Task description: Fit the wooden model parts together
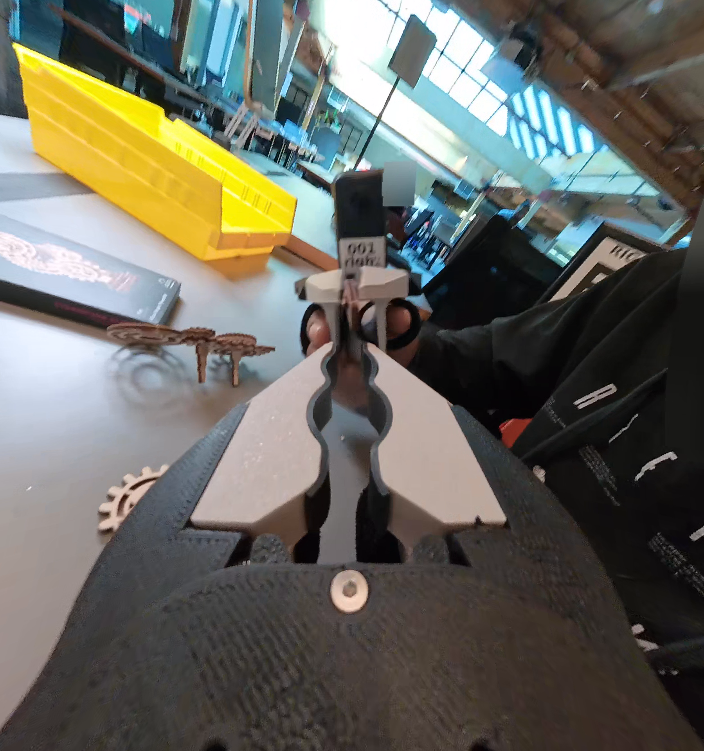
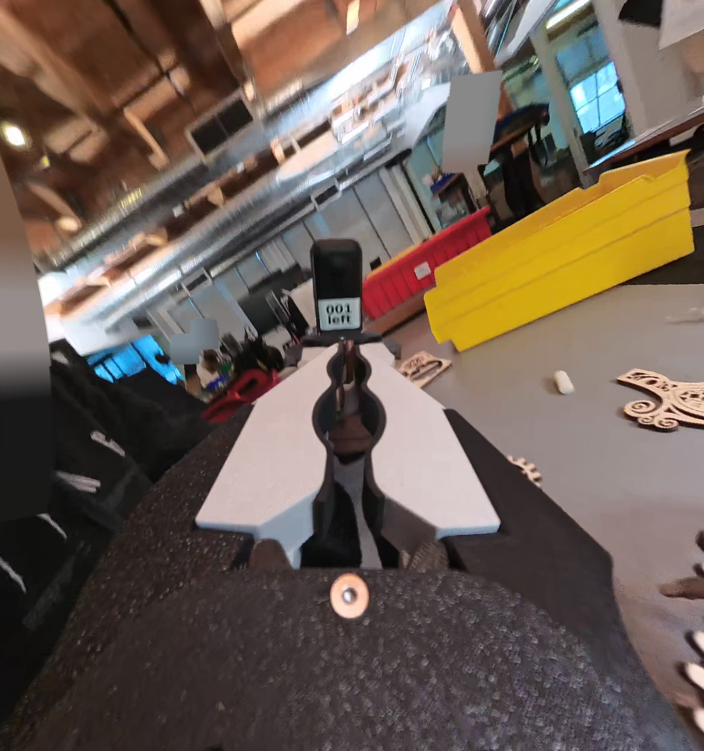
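Facing each other tip to tip above the surface [image 1: 77, 426], the left gripper [image 1: 349, 357] and right gripper [image 2: 348, 357] pinch a small wooden part [image 2: 347, 365] between nearly pressed-together fingers, where misalignment could snap it or drop it.

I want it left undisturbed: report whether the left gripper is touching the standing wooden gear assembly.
Apart. The left wrist view shows grey table between the wooden gear assembly and the left gripper.
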Demonstrator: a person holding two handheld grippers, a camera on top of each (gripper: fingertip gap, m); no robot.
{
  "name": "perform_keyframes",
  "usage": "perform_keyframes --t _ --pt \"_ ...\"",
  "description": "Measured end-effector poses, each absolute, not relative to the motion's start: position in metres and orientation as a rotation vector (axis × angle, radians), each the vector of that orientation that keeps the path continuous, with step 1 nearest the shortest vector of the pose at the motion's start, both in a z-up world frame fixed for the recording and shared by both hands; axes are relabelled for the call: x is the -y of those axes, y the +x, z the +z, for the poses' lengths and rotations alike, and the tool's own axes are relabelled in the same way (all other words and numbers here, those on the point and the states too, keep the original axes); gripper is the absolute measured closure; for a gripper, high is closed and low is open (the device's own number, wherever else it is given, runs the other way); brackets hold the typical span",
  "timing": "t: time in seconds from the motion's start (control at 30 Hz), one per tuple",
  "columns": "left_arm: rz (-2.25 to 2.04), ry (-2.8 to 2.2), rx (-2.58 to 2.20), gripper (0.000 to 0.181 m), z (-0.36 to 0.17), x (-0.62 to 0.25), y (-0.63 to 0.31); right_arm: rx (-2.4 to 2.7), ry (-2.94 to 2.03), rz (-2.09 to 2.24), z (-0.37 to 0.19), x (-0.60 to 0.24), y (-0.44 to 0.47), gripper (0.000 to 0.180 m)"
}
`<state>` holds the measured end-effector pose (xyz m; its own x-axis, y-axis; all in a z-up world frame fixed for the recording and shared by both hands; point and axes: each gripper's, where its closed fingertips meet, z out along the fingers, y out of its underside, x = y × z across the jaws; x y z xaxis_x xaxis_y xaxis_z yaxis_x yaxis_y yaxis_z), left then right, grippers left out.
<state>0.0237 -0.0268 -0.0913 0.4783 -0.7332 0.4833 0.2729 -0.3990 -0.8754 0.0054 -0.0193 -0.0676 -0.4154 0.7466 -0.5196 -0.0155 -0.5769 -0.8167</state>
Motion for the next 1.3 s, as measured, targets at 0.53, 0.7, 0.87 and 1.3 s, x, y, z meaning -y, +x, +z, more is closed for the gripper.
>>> perform_keyframes --t 0.53,0.7,0.87,1.3 --pt "-1.16 -1.816 -0.444 0.179 -0.112 0.034 0.017 1.41 -1.3 1.634 -0.1 0.027 0.002 0.173" --pt "-1.129 -1.867 -0.47 0.179 -0.122 0.035 0.02 1.461 -1.331 1.614 -0.105 0.027 0.004 0.18" --pt "-1.175 -1.773 -0.389 0.176 -0.111 0.029 0.018 1.302 -1.342 1.744 -0.092 0.023 0.003 0.18" --pt "-1.192 -1.757 -0.39 0.179 -0.106 0.032 0.012 1.376 -1.368 1.778 -0.098 0.028 0.005 0.163"
